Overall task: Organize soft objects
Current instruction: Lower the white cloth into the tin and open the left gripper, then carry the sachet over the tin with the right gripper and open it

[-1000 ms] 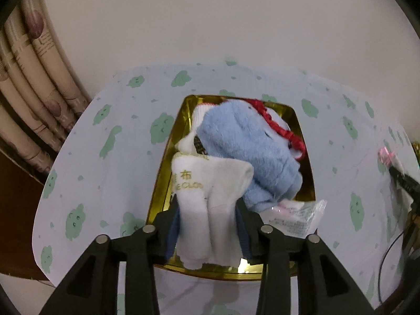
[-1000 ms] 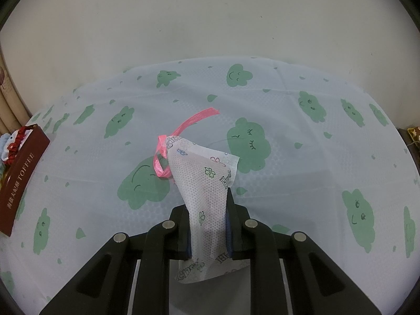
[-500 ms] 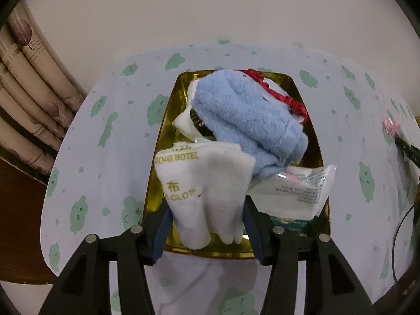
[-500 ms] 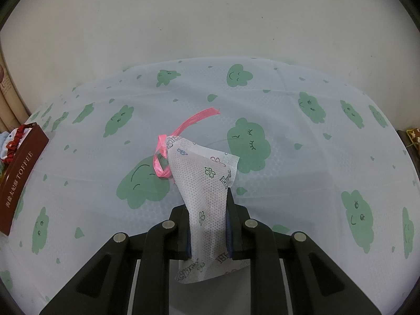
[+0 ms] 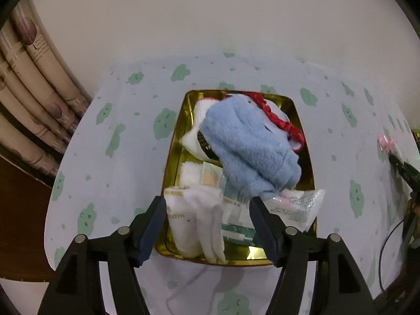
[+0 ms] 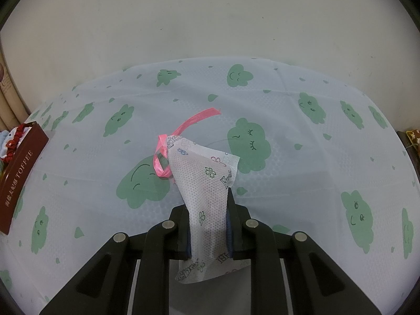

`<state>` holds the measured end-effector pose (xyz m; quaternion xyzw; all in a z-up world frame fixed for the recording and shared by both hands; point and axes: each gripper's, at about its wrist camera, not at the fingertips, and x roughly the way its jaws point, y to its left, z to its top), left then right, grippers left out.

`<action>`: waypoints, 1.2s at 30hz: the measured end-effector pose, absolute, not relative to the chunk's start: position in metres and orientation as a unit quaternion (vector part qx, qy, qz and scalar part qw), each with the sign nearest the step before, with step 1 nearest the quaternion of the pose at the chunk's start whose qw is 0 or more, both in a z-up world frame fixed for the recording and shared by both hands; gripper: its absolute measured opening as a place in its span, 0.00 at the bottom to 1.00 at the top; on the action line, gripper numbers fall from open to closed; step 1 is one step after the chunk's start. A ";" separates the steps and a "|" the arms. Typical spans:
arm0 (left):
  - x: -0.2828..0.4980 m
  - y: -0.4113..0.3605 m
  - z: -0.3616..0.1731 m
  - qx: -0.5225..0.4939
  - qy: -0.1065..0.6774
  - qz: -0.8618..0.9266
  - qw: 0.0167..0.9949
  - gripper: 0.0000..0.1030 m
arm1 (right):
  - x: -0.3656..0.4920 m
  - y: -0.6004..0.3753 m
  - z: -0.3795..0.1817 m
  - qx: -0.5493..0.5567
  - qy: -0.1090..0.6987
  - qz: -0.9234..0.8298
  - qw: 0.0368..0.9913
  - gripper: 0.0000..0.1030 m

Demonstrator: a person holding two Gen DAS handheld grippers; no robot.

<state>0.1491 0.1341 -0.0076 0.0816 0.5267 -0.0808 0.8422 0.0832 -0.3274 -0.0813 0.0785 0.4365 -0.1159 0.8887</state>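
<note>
Towels fill the gold tin (image 5: 172, 173): a white cloth (image 5: 195, 220) at its near end, a blue fluffy towel (image 5: 249, 147) piled on top, a red scrunchie (image 5: 278, 119) and plastic packets (image 5: 296, 207) beside it. The left gripper (image 5: 208, 210) is opening, its jaws wide on either side of the white cloth and clear of it. The right gripper (image 6: 208, 210) is clenched on a flower-print pouch (image 6: 207, 181) with a pink ribbon (image 6: 183, 131), above bare tablecloth (image 6: 288, 173) well right of the tin (image 6: 18, 181).

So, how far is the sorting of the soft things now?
Done: blue towel and white cloth lie in the gold tin; the left hand-held gripper is opening, pads clear. In hand: right hand-held gripper pinches the patterned pouch. Left: put it in too.
</note>
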 end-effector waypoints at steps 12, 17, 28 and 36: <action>0.141 0.151 0.013 0.051 0.458 -0.021 0.887 0.66 | 0.083 -0.322 -0.079 0.064 0.434 -0.115 0.891 0.15; 0.133 0.152 0.018 0.029 0.425 0.004 0.905 0.66 | 0.080 -0.312 -0.068 0.065 0.430 -0.105 0.895 0.15; 0.117 0.169 0.008 0.016 0.403 0.060 0.913 0.66 | 0.073 -0.267 -0.021 0.052 0.409 -0.043 0.910 0.15; 0.105 0.193 0.000 0.007 0.405 0.088 0.910 0.66 | 0.083 -0.195 0.021 0.027 0.394 0.042 0.918 0.15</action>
